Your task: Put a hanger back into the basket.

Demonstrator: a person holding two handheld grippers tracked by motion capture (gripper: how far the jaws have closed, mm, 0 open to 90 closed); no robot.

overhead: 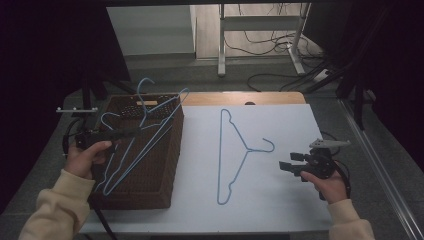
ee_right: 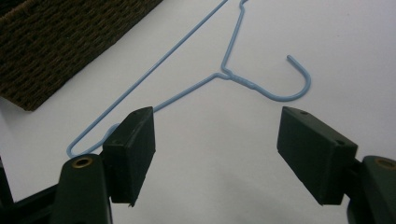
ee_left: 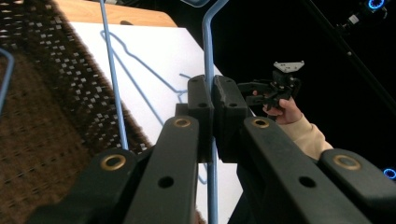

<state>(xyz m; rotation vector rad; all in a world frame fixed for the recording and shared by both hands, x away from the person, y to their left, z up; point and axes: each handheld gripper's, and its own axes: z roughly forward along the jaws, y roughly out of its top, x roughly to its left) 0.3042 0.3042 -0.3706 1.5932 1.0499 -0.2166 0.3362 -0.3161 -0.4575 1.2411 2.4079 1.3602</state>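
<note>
Woven wicker basket [overhead: 150, 165], dark brown, rough and coarse in its weave. The hanger on the sheet [overhead: 235, 150] looks like thin wire with a smooth pale-blue coating, twisted at the neck. White table sheet [overhead: 280, 200]: matt, smooth. Behind it, a bare wooden table edge [overhead: 240, 98]. Left gripper [ee_left: 212, 100] pads are matt black plastic, with brass-coloured rivets along the arms.

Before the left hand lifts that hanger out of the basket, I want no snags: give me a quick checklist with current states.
1. Left gripper shut on the held hanger wire: ok.
2. Held hanger free of the other hangers in the wicker basket: cannot tell, wires overlap.
3. Right gripper open, empty: ok.
4. Hanger on the table lying flat, apart from the basket: ok.
5. White table surface near it free for placing: ok.
</note>
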